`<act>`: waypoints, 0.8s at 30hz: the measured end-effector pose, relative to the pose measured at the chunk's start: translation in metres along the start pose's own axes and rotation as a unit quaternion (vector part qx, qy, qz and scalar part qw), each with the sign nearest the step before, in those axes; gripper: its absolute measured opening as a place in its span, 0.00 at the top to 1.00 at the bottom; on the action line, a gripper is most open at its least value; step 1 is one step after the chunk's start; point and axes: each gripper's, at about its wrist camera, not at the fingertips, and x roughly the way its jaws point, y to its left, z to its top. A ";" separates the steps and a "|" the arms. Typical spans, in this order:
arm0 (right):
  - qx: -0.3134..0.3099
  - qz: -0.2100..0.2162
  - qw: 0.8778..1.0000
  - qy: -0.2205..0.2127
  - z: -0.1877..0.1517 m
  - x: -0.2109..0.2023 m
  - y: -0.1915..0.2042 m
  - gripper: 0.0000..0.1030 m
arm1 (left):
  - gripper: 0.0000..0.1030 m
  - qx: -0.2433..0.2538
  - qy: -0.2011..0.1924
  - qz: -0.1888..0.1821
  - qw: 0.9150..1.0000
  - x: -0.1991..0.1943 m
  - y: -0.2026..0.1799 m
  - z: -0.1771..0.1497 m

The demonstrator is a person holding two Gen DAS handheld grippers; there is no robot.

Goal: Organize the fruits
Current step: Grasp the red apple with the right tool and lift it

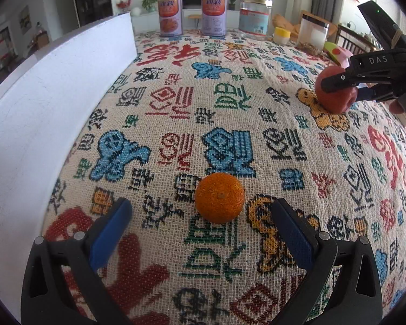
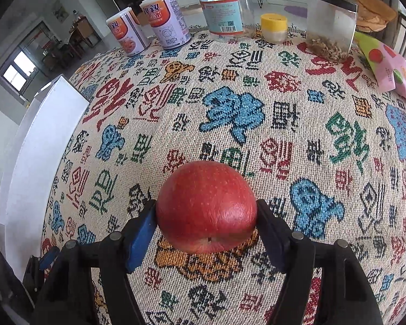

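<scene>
Red apple [image 2: 206, 205] is pinched between the right tongs [image 2: 206, 224] low over the patterned desk [image 2: 284, 124], glossy with a dimpled stem end; the orange [image 1: 219, 198] sits loose just ahead of the wide-open, empty left tongs [image 1: 200, 216]. Early days, I'd say: nothing sorted yet, the white box [image 1: 54, 103] waits at the left.

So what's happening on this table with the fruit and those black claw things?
A person holds a two-finger gripper in each hand. The right gripper is clamped on a red apple resting on the patterned tablecloth. The left gripper is open, with an orange just ahead between its fingers, not yet gripped.
</scene>
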 end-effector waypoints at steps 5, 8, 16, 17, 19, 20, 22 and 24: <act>-0.024 0.005 1.000 0.011 -0.041 -0.013 0.000 0.32 | 0.00 0.000 0.000 0.000 1.000 0.000 0.000 0.000; -0.045 -0.004 0.999 -0.008 -0.059 -0.015 0.003 0.32 | 0.00 0.000 0.000 0.000 1.000 0.000 0.000 0.000; -0.035 0.003 0.997 -0.069 -0.101 -0.035 0.014 0.32 | 0.00 0.000 0.000 0.000 1.000 0.000 0.000 0.000; -0.039 -0.002 0.997 -0.066 -0.108 -0.036 0.019 0.32 | 0.00 0.000 0.000 0.000 1.000 0.000 0.000 0.000; -0.052 -0.001 0.997 -0.053 -0.117 -0.034 0.030 0.32 | 0.00 0.000 0.000 0.000 1.000 0.000 0.000 0.000; -0.057 -0.001 0.997 -0.050 -0.119 -0.030 0.034 0.32 | 0.00 0.000 0.000 0.000 1.000 0.000 0.000 0.000; -0.076 -0.019 0.995 -0.069 -0.118 -0.027 0.041 0.32 | 0.00 0.000 0.000 0.000 1.000 0.000 0.000 0.000; -0.072 -0.009 0.994 -0.086 -0.113 -0.022 0.041 0.32 | 0.00 0.000 0.000 0.000 1.000 0.001 0.000 0.000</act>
